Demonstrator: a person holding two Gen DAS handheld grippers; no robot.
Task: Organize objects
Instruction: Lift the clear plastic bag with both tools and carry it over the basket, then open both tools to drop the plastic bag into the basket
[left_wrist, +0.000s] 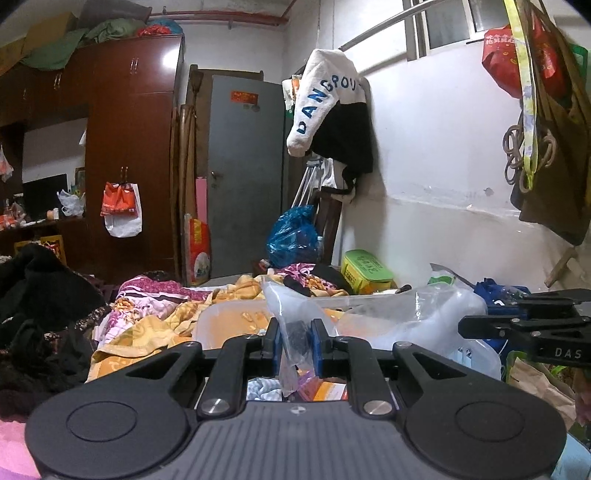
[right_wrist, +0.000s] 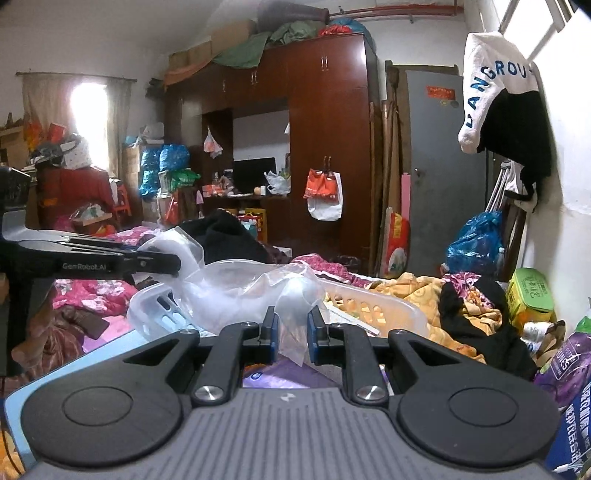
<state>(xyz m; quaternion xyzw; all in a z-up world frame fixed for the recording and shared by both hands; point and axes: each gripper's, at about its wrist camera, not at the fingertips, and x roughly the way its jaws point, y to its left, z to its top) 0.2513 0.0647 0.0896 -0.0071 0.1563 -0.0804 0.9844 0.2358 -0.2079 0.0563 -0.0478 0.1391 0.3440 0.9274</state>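
Note:
A clear plastic bag (left_wrist: 399, 314) hangs over a translucent plastic basket (left_wrist: 229, 321) on a bed. My left gripper (left_wrist: 294, 343) is shut on one end of the bag, with something dark inside the pinched part. My right gripper (right_wrist: 292, 334) is shut on another part of the same bag (right_wrist: 236, 291), just above the basket (right_wrist: 373, 302). In the right wrist view the left gripper (right_wrist: 173, 264) comes in from the left. In the left wrist view the right gripper (left_wrist: 469, 326) comes in from the right.
The bed is covered with a floral and orange quilt (left_wrist: 155, 306) and black clothes (left_wrist: 44, 295). A green box (left_wrist: 365, 271) and a blue bag (left_wrist: 291, 236) stand by the white wall. Purple packets (right_wrist: 565, 365) lie at the right. A brown wardrobe (right_wrist: 325, 147) stands behind.

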